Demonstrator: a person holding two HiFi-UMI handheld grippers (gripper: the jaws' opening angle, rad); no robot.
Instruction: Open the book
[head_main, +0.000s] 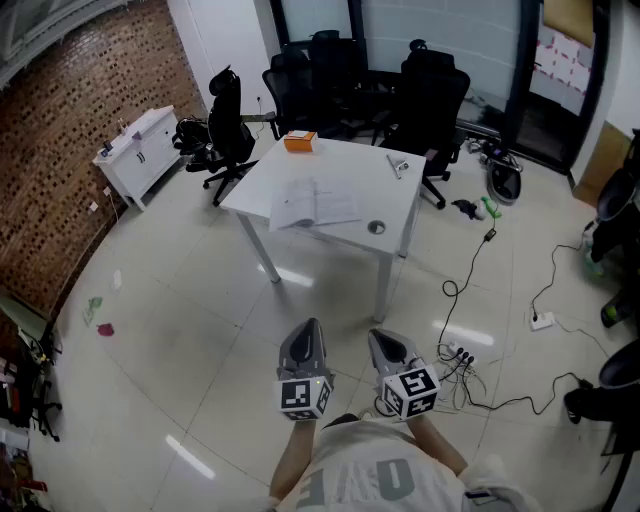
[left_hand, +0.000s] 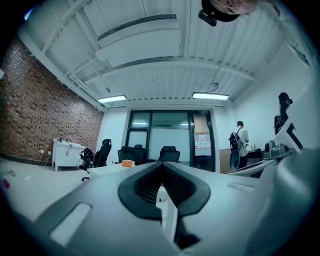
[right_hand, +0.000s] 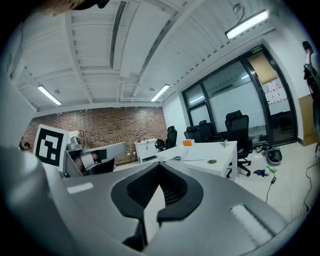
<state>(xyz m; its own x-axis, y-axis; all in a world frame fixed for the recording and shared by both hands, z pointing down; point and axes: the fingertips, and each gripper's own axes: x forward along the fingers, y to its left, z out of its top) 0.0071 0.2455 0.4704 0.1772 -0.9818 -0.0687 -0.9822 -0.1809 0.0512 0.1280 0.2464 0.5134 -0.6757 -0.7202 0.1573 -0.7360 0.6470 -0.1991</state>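
Left gripper (head_main: 306, 335) held low ahead of the torso, pointing level toward the table, jaws closed tight with nothing between them. Right gripper (head_main: 385, 342) just beside it, tipped slightly down, jaws likewise closed and empty. Both forearms tucked close to the body, well apart from the white table (head_main: 400, 215). Book (head_main: 313, 205) lies on the table's near left part, pages spread, untouched. 1 small round object (head_main: 376, 227) sits right of it.
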